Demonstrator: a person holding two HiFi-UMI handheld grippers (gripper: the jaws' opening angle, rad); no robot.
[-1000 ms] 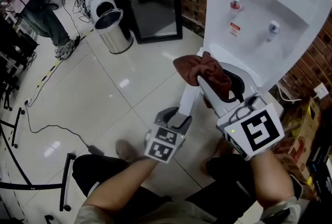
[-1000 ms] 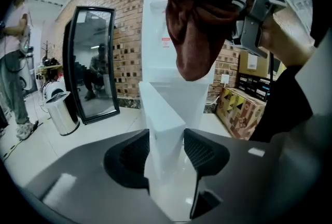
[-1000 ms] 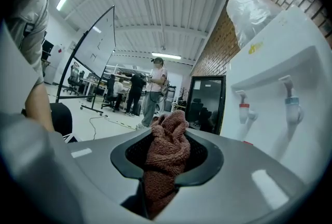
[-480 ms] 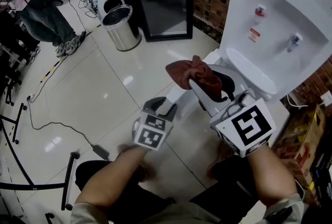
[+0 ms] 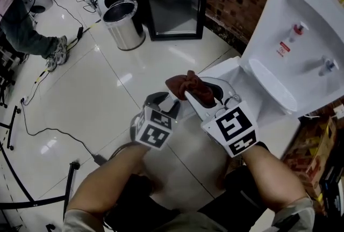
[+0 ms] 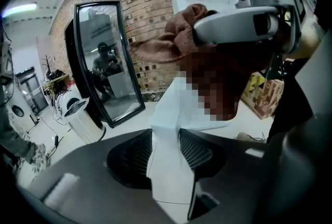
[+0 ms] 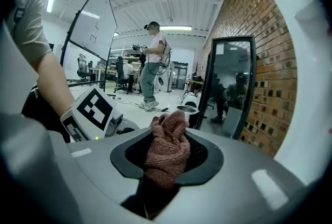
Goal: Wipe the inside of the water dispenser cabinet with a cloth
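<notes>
While my left gripper [image 6: 165, 153], whose jaws have just been closing, pinches the thin edge of the white cabinet door [image 6: 168, 124], that hold looks shallow: if it slips, the door could swing shut on my other arm. To its right my right gripper [image 7: 166, 158] is clamped on the bunched brown cloth [image 7: 167, 140], outside the cabinet, with the water dispenser [image 5: 301, 21] at far right; a snag on the cabinet's rim could drag the wad free
</notes>
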